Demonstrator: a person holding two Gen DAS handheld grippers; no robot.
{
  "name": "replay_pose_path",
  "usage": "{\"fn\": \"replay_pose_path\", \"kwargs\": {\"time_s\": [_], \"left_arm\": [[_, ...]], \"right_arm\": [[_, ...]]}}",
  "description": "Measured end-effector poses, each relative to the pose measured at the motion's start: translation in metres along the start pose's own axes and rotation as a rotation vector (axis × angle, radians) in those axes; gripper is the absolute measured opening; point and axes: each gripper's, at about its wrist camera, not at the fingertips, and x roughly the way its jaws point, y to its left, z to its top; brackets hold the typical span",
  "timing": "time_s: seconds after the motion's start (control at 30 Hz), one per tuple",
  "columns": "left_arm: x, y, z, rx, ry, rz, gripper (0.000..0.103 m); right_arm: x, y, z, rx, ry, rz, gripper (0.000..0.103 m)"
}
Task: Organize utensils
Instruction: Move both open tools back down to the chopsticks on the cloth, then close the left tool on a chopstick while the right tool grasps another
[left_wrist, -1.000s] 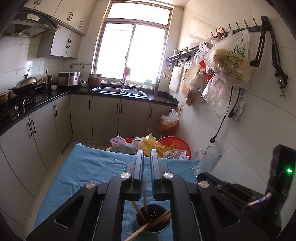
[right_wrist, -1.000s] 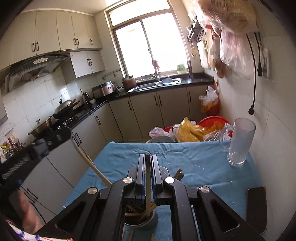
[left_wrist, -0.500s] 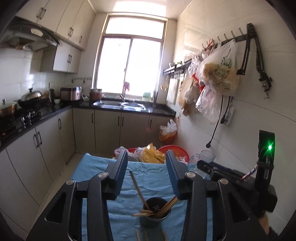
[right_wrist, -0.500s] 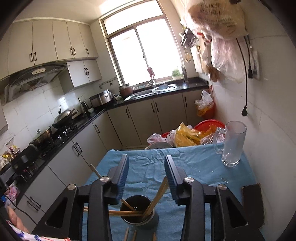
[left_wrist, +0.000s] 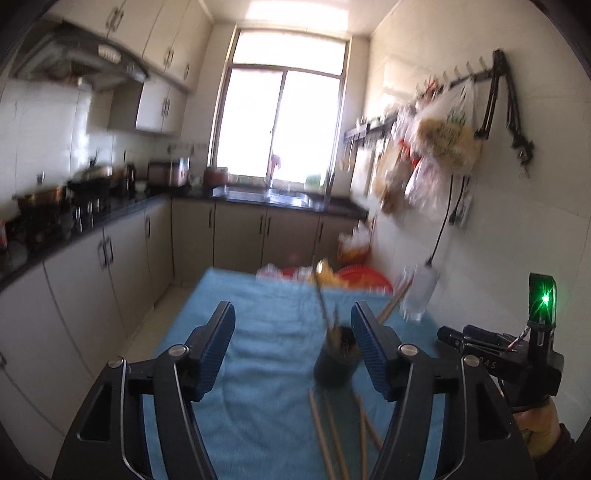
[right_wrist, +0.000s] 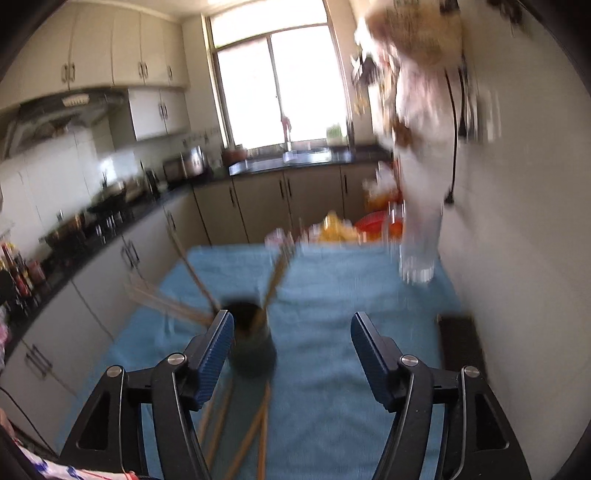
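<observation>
A dark utensil cup (left_wrist: 336, 360) stands on the blue cloth (left_wrist: 266, 332) with several wooden chopsticks (left_wrist: 325, 310) leaning out of it. More loose chopsticks (left_wrist: 332, 435) lie on the cloth in front of the cup. My left gripper (left_wrist: 291, 343) is open and empty, with the cup just inside its right finger. In the right wrist view the cup (right_wrist: 253, 347) sits by the left finger of my right gripper (right_wrist: 291, 347), which is open and empty. Loose chopsticks (right_wrist: 251, 432) lie below it. Both views are blurred by motion.
A clear glass mug (right_wrist: 419, 251) stands at the cloth's far right by the wall. A black pad (right_wrist: 460, 343) lies at the right edge. Red basins and bags (left_wrist: 354, 275) sit beyond the table. The right gripper's body (left_wrist: 517, 358) shows at right in the left wrist view.
Both grippers went from shut on chopsticks over the cup to wide open, releasing them into the cup, then pulled back and up from it.
</observation>
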Motion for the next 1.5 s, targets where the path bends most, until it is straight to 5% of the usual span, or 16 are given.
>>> {"fn": "replay_pose_path", "kwargs": {"time_s": [0.2, 0.37, 0.53, 0.77, 0.87, 1.0, 1.1, 1.5], "left_arm": [[0.043, 0.012, -0.061, -0.02, 0.221, 0.013, 0.064], [0.093, 0.009, -0.109, -0.024, 0.414, -0.027, 0.063], [0.135, 0.002, -0.141, -0.071, 0.579, -0.071, 0.039], [0.161, -0.021, -0.154, -0.018, 0.622, -0.067, 0.037], [0.17, -0.027, -0.155, 0.0, 0.645, -0.063, 0.023], [0.178, -0.031, -0.157, 0.007, 0.656, -0.054, 0.008], [0.176, -0.03, -0.159, 0.008, 0.652, -0.041, 0.007], [0.131, 0.005, -0.171, -0.057, 0.719, -0.079, 0.007]], "right_arm": [[0.037, -0.006, -0.074, -0.013, 0.208, 0.019, 0.07], [0.056, 0.003, -0.116, -0.032, 0.316, 0.057, 0.059], [0.063, 0.013, -0.135, -0.071, 0.334, 0.05, 0.056], [0.067, 0.022, -0.137, -0.124, 0.319, 0.006, 0.053], [0.069, 0.026, -0.136, -0.147, 0.316, -0.014, 0.047], [0.069, 0.024, -0.134, -0.125, 0.313, -0.014, 0.024], [0.068, 0.013, -0.131, -0.047, 0.322, 0.014, 0.009], [0.022, -0.032, -0.152, 0.089, 0.361, 0.039, 0.008]]}}
